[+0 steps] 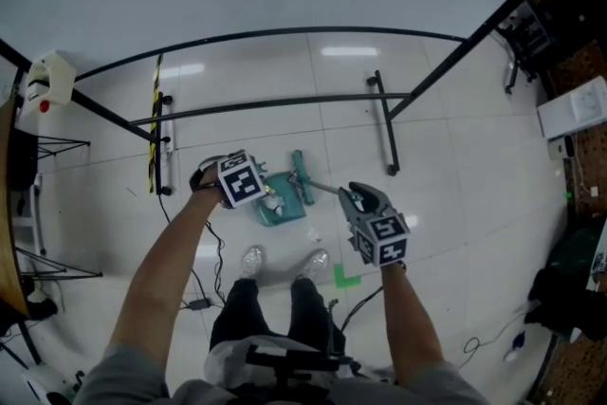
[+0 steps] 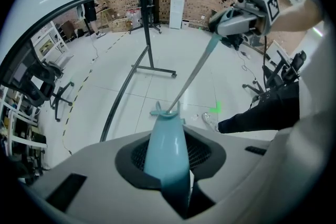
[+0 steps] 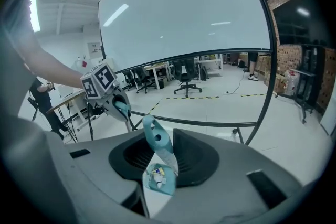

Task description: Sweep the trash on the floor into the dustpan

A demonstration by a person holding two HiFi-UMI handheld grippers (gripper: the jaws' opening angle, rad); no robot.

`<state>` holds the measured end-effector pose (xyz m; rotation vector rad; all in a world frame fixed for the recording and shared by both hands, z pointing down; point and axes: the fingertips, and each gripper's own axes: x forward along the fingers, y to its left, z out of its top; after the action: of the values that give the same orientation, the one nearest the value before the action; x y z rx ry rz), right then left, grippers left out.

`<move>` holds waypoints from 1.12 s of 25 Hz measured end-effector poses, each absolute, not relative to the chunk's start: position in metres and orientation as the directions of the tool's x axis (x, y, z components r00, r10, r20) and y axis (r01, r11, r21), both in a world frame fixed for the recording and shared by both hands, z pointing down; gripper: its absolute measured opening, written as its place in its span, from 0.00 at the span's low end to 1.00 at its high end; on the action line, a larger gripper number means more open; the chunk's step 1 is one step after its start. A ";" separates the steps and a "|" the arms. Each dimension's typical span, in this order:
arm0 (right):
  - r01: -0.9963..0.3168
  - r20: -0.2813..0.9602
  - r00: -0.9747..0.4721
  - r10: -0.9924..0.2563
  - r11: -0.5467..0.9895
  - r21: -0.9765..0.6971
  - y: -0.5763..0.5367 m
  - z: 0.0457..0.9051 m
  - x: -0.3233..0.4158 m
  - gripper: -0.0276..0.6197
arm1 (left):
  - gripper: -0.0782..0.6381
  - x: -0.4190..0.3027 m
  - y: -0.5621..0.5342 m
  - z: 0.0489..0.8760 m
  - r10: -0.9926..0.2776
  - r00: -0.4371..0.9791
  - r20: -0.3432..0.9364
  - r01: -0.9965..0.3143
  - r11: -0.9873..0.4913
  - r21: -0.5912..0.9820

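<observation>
Both clenched above glossy white floor tiles [image 1: 455, 166]: left tongs [image 1: 260, 191] on the dustpan [image 1: 282, 211], right tongs [image 1: 355, 199] on the broom [image 1: 302, 174].

From the head we look steeply down on the left gripper [image 1: 268, 198] and right gripper [image 1: 349, 197], whose close jaw cameras face each other across the dustpan [image 1: 283, 210].

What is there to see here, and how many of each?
dustpan: one, teal, before the shoes, left gripper holds it
broom: one, teal, metal rod, in right gripper
trash: few bits, white and yellow, in dustpan
screen: one, white, black-framed, ahead
tape: one strip, yellow-black, floor left
mark: one, green, floor by right shoe
chairs: several, black, beyond screen
shoes: two, white, below
arms: two, bare, bottom of head view
left gripper: one, grey, shut on dustpan
right gripper: one, grey, shut on broom
</observation>
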<state>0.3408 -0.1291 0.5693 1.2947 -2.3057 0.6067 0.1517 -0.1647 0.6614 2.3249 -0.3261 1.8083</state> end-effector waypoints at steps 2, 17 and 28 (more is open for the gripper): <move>-0.864 0.560 -0.482 -0.674 0.472 -0.177 -0.120 0.569 0.326 0.20 | 0.23 0.150 -0.165 0.664 -0.063 0.252 0.966 -0.275 -0.961 0.009; -0.931 0.512 -0.364 -0.778 0.314 -0.186 -0.096 0.540 0.291 0.20 | 0.23 0.122 -0.156 0.669 -0.028 0.302 0.953 -0.162 -0.987 0.022; -0.990 0.398 -0.118 -0.910 0.076 -0.120 -0.041 0.479 0.372 0.19 | 0.23 0.134 -0.117 0.655 -0.011 0.303 0.953 0.081 -0.996 -0.037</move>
<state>0.3715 -0.0405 0.4794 1.9245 -2.1315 0.5342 0.1344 -0.1167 0.6546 2.5981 0.0696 1.9002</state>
